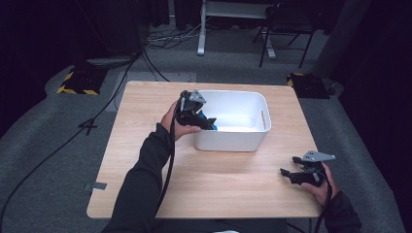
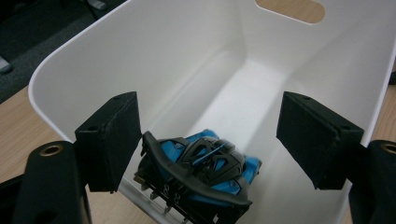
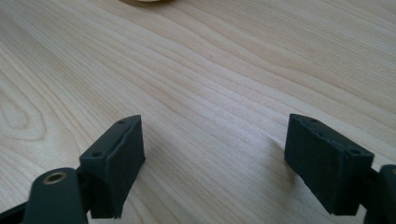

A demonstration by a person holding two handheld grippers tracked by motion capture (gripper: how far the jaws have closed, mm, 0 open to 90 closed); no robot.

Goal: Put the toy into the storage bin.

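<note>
left gripper (image 1: 210,124) over white bin's (image 1: 252,141) left rim, jaws released, blue-black toy car (image 2: 201,170) between | right gripper (image 1: 287,174) low, near-right counter (image 1: 145,145), jaws released, nothing between

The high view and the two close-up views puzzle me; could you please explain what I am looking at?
There is no robot here: a person holds a hand-held gripper in each hand, each with two black jaws. The high view looks down on the wooden table from above the person's side. The other two pictures come from cameras riding on the grippers, looking along their jaws. On the table stands a white bin. The left gripper reaches into it, its jaws apart around a blue and black toy car, with the right-hand pad clear of the car. The right gripper rests low over bare wood, jaws open and holding nothing.
</note>
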